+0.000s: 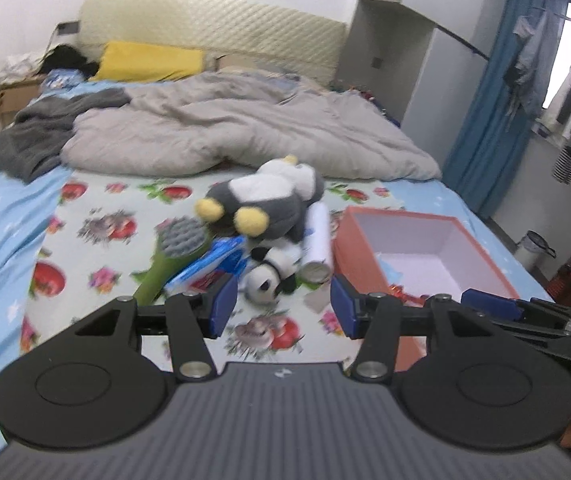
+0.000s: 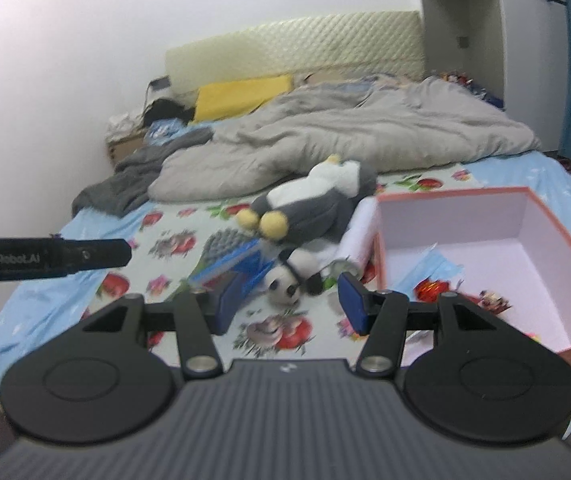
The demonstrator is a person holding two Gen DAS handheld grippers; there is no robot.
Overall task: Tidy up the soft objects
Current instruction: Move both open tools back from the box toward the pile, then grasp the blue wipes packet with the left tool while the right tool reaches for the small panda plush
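Panda plush (image 1: 272, 276) lies just beyond my spread, empty left fingers (image 1: 283, 308) and right fingers (image 2: 289, 304); penguin plush (image 2: 309, 204) behind it. Only the right view shows deep inside the open box (image 2: 525, 240); bare floral bedsheet (image 1: 269, 332) lies beneath.

On the bed (image 1: 13, 216), the penguin plush (image 1: 269, 196) lies behind the panda plush (image 1: 273, 276), left of the box (image 1: 425, 248).

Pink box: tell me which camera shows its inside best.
The right wrist view. There the pink box is close, its white interior and the small items at the bottom exposed. In the left wrist view the box is seen lower, partly hidden by gripper linkage.
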